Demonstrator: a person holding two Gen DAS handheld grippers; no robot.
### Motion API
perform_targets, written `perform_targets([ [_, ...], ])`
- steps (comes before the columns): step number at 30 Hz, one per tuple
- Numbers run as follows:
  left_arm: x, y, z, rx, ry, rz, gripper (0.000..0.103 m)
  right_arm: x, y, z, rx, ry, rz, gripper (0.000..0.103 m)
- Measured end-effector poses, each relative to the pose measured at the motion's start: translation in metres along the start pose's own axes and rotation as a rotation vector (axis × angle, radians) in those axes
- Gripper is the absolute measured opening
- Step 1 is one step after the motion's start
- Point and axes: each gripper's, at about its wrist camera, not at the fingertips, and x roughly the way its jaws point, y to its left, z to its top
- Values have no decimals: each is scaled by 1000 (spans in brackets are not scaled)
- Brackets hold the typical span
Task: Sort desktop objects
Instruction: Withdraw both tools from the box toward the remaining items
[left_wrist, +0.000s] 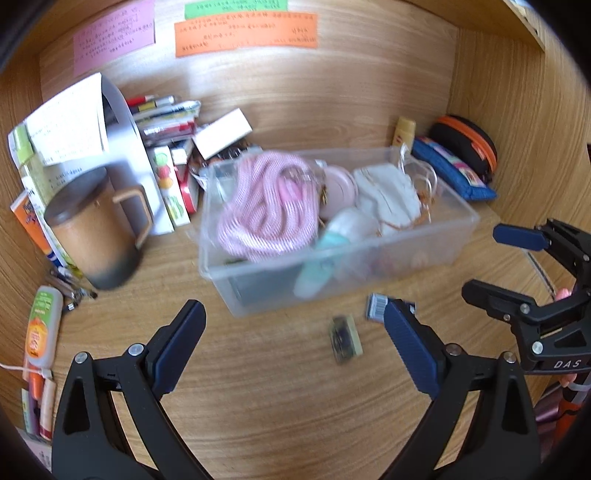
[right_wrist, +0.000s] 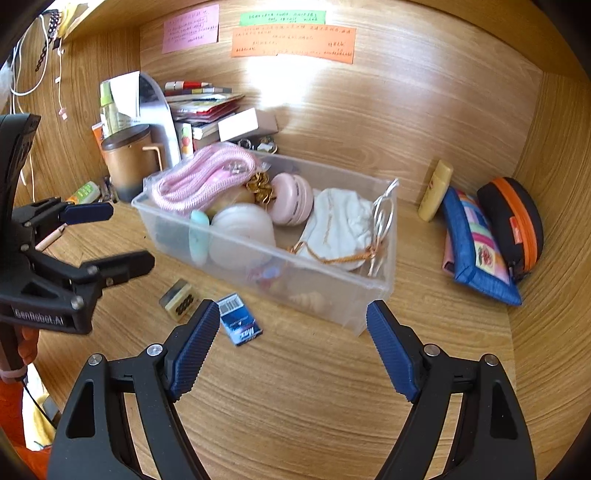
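A clear plastic bin (left_wrist: 463, 225) (right_wrist: 384, 280) stands mid-desk. It holds a pink rope (left_wrist: 266, 206) (right_wrist: 199, 181), a pink round case (right_wrist: 291, 199), a white pouch (left_wrist: 388, 195) (right_wrist: 340, 221) and other small items. In front of it on the wood lie a small blue packet (left_wrist: 376, 305) (right_wrist: 240, 325) and a dark little block (left_wrist: 345, 339) (right_wrist: 179, 299). My left gripper (left_wrist: 291, 314) (right_wrist: 131, 236) hangs open above the desk before the bin, and the block lies between its fingers' lines, untouched. My right gripper (right_wrist: 292, 314) (left_wrist: 484, 262) is open near the bin's front corner, holding nothing.
A brown lidded mug (left_wrist: 96, 229) (right_wrist: 129, 162), a file holder and stacked books (left_wrist: 166, 114) crowd the back left. A blue patchwork pouch (right_wrist: 476, 247), a black-orange case (right_wrist: 513, 218) and a yellow tube (right_wrist: 436, 190) sit at the right. Wooden walls enclose the desk, and tubes (left_wrist: 40, 325) lie at the left edge.
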Motion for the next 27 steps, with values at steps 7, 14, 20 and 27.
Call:
perform_targets([
  [7, 17, -8, -16, 13, 74, -3, 98, 12, 3, -14, 0, 42, 20, 80],
  [14, 34, -9, -24, -5, 109, -37, 98, 18, 3, -22, -25, 60, 19, 80],
  [20, 39, -12, -23, 7, 96, -31, 93, 28, 3, -25, -19, 82, 68, 80],
  [27, 53, -16, -26, 27, 140, -42, 78, 44, 17, -24, -65, 112, 120, 80],
])
